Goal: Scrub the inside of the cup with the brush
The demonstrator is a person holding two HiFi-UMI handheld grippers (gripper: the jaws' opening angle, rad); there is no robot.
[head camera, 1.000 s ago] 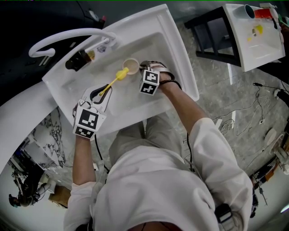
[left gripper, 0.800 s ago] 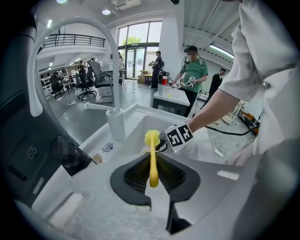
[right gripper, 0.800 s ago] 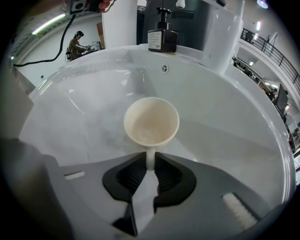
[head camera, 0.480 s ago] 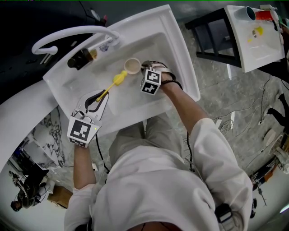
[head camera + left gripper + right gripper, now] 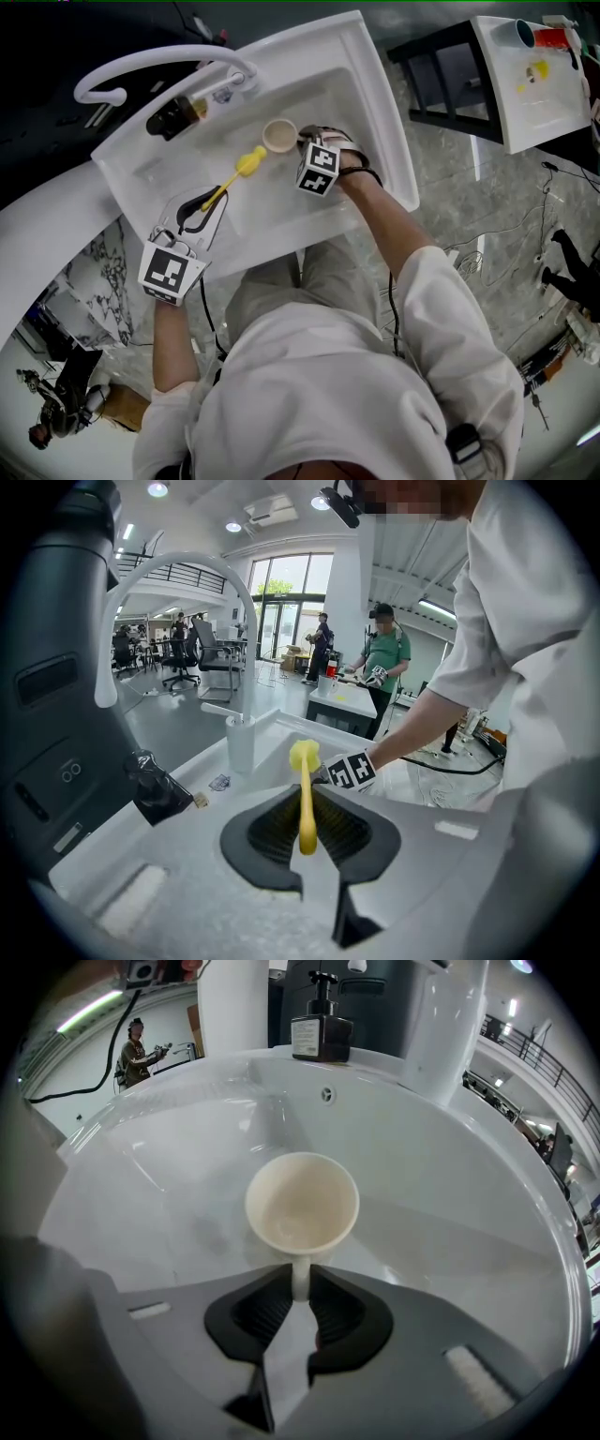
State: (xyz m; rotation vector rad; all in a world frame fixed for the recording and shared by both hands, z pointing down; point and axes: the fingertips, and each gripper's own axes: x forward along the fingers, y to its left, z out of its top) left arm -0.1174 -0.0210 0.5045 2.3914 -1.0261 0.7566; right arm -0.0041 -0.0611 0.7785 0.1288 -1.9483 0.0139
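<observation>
Beyond cup [image 5: 302, 1206] stand soap bottle [image 5: 322, 1030], faucet [image 5: 246, 649]; brush [image 5: 305, 799] near.

The basin [image 5: 267, 204] is open around the brush [image 5: 232, 176] and cup [image 5: 279, 135]; the faucet [image 5: 159, 67] and dark bottle [image 5: 176, 112] crowd its back rim.

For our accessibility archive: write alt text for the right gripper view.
The right claw grips a cream cup by its handle inside a white sink, the cup's empty mouth tipped toward the camera. A dark pump bottle stands on the sink's far rim.
</observation>
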